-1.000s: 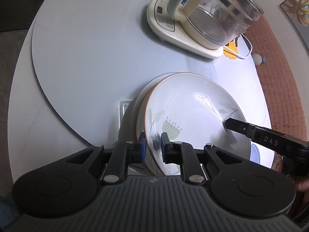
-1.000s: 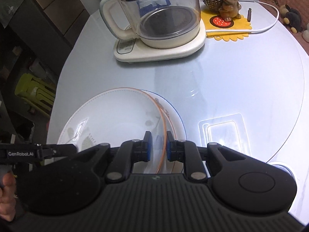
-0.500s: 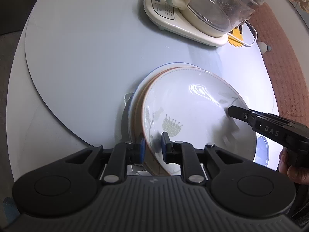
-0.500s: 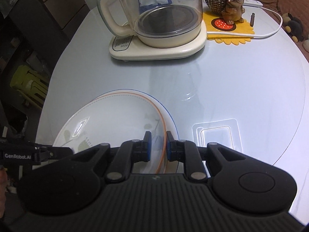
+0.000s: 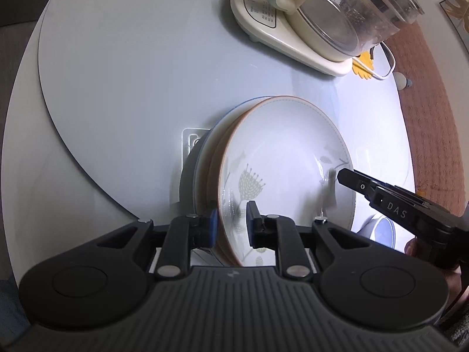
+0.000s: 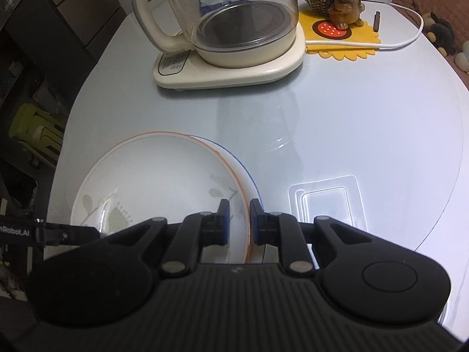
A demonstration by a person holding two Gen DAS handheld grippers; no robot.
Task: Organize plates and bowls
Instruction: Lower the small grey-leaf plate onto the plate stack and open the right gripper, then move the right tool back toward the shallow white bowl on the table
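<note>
A white plate with an orange rim and a floral print [image 5: 281,161] [image 6: 158,176] lies over a blue-rimmed plate [image 5: 211,146] [image 6: 246,173] on the pale table. Each gripper holds one side of it. My left gripper [image 5: 231,226] has the near rim between its pads. Its jaws are opening, and the pads still look to be against the rim. My right gripper [image 6: 239,220] is shut on the opposite rim and shows as a black finger [image 5: 381,193] in the left wrist view. What lies under the stack is hidden.
A glass kettle on a cream base [image 5: 322,14] [image 6: 234,23] stands at the back. Behind it are a yellow mat with a dog figurine [image 6: 347,0] and a white cable. A clear plastic tray [image 6: 325,199] lies right of the plates. A small blue bowl [image 5: 381,228] sits near the table edge.
The floral plate has settled a little lower over the blue-rimmed plate, and both grippers have stayed at its rim. The left jaws stand slightly wider than before.
</note>
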